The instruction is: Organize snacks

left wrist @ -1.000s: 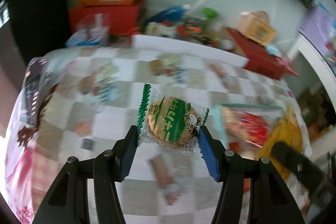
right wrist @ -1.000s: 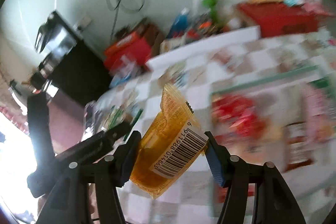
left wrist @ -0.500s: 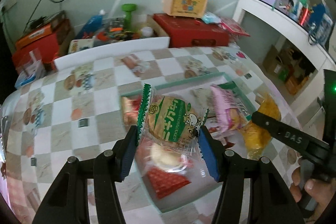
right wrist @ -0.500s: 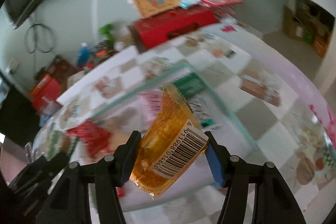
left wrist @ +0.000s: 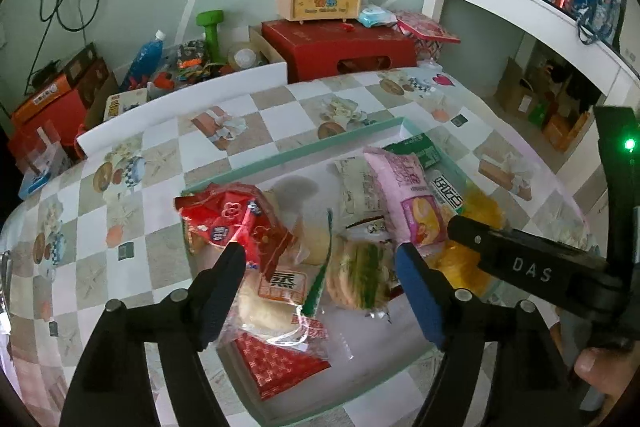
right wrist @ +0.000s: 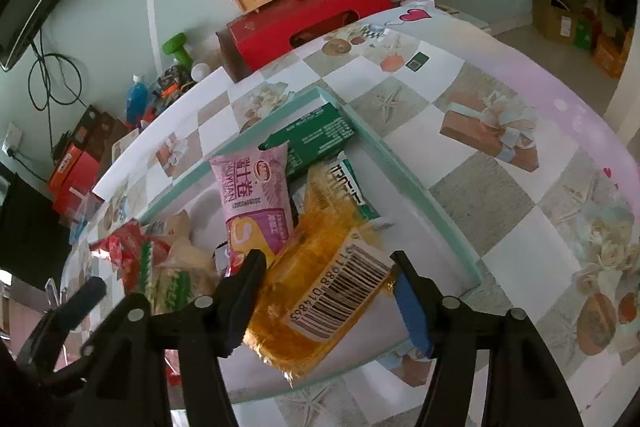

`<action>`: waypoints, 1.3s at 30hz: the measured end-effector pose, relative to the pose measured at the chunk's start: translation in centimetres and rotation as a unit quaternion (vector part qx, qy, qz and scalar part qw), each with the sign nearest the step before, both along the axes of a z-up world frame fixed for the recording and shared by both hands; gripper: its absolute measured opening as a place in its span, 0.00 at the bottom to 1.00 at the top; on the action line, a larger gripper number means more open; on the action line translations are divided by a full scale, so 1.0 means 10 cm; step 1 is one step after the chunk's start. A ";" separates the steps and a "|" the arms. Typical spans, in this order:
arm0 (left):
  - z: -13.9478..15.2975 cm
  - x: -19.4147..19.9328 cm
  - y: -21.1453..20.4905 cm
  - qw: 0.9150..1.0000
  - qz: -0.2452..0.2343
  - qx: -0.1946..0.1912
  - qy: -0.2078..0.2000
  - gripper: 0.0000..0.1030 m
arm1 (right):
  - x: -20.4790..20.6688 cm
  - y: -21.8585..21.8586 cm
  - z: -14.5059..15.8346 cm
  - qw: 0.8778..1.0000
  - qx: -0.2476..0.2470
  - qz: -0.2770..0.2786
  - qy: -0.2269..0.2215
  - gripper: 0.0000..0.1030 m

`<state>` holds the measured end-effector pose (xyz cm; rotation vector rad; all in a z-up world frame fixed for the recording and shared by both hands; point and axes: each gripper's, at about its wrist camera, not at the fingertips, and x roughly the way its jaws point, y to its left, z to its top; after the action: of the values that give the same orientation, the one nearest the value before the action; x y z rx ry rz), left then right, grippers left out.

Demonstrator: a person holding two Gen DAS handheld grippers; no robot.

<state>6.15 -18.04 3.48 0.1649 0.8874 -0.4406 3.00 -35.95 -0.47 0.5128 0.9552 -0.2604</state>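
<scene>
A pale green tray on the checked tablecloth holds several snack packets; it also shows in the right wrist view. My left gripper is open above the tray. The green-and-white cracker packet lies loose in the tray between its fingers. My right gripper is open over the tray's near right side. The orange packet with a barcode rests in the tray between its fingers, touching neither clearly. A pink packet, a red packet and a green box lie in the tray.
The table's far edge borders a red box with a yellow case on top, a green dumbbell, a blue bottle and orange cartons. A white shelf unit stands at the right. The right gripper's arm crosses the tray's right side.
Both grippers opened over the tray. The cracker packet dropped from the left gripper into the tray and the orange packet settled from the right gripper into the tray.
</scene>
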 end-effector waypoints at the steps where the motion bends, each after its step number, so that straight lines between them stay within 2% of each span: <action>1: 0.01 0.00 0.02 1.000 0.003 -0.001 0.000 0.76 | 0.00 0.01 0.00 1.000 -0.003 0.000 0.001 0.69; 4: 0.05 -0.01 0.17 1.000 0.028 0.001 0.001 0.76 | 0.01 0.02 0.01 1.000 -0.016 0.003 0.006 0.70; 7: 0.03 0.02 0.36 0.998 0.068 0.003 0.011 0.78 | 0.01 0.06 0.00 1.000 -0.025 0.011 0.015 0.79; 8: 0.02 0.04 0.45 0.996 0.087 0.003 0.015 0.83 | 0.00 0.08 0.01 0.999 -0.029 0.015 0.015 0.84; 9: 0.00 0.06 0.55 0.994 0.109 0.003 0.018 0.92 | 0.00 0.10 0.02 0.999 -0.032 0.019 0.013 0.87; 10: -0.01 0.07 0.61 0.992 0.124 0.003 0.018 0.95 | -0.01 0.13 0.04 0.999 -0.034 0.024 0.009 0.89; 14: -0.03 0.03 0.96 0.980 0.196 0.001 0.012 0.97 | -0.04 0.29 0.15 0.998 -0.040 0.052 -0.012 1.00; 17: -0.08 -0.05 1.17 0.973 0.229 0.005 0.013 0.99 | -0.05 0.49 0.22 0.995 -0.060 0.076 -0.020 1.00; 20: -0.13 -0.13 1.33 0.970 0.242 0.006 0.024 0.99 | -0.06 0.72 0.27 0.992 -0.068 0.103 -0.026 1.00; 27: -0.25 -0.36 1.53 0.962 0.266 0.050 0.034 0.99 | -0.14 1.21 0.24 0.984 -0.081 0.155 -0.023 1.00; 39: -0.35 -0.44 1.61 0.960 0.268 0.064 0.052 0.99 | -0.16 1.40 0.14 0.981 -0.091 0.173 -0.008 1.00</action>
<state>1.74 -1.90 -0.07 0.0141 1.0221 0.1144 1.44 -21.93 0.90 0.1750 0.9770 -0.0289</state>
